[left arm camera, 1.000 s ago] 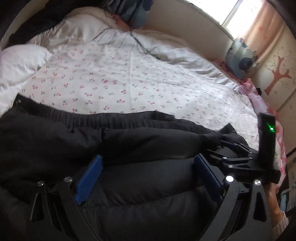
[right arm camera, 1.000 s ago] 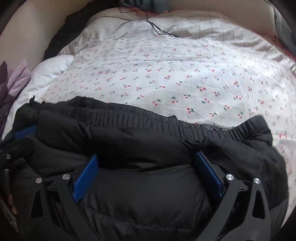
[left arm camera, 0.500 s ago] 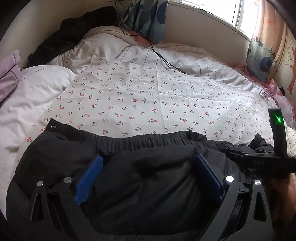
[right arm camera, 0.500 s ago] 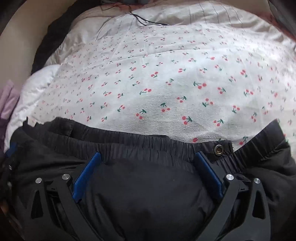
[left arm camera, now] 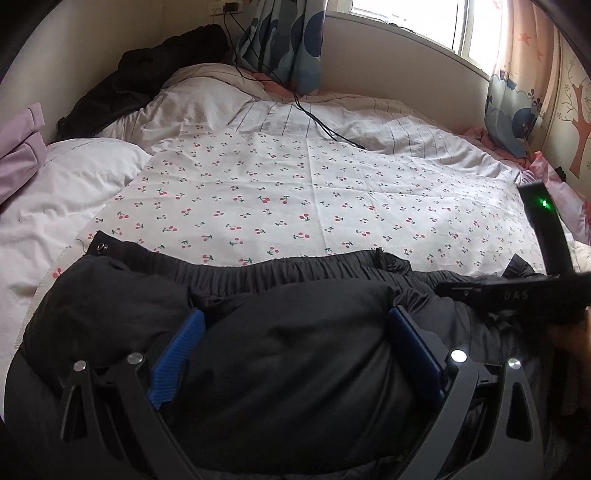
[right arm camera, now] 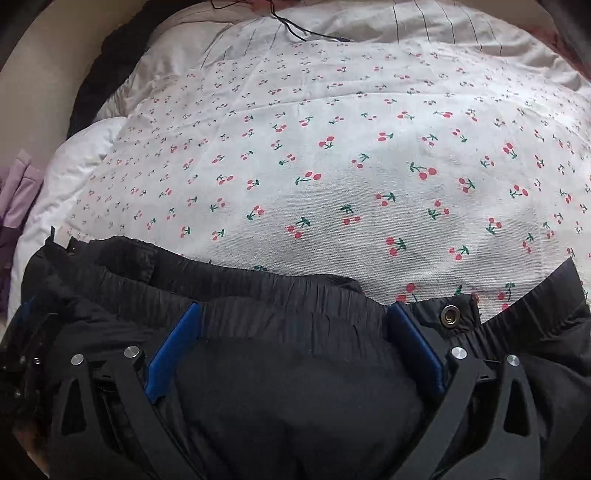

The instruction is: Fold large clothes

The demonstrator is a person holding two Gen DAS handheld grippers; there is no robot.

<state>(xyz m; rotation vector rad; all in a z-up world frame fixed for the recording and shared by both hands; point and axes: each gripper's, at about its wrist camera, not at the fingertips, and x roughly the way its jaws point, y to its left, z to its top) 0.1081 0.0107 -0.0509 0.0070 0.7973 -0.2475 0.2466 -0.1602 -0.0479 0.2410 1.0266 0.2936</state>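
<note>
Black padded jacket (left arm camera: 288,354) lies bunched across lower frame on cherry-print bed sheet (left arm camera: 295,192). Left claw (left arm camera: 295,332) spread wide, fabric bulging between blue pads, not pinched. Right claw (right arm camera: 295,325) likewise spread over elastic hem. Left view alone shows window (left arm camera: 406,18), curtain (left arm camera: 291,44), right claw's body at right edge. Right view alone shows snap button (right arm camera: 449,316) just beside right pad.
</note>
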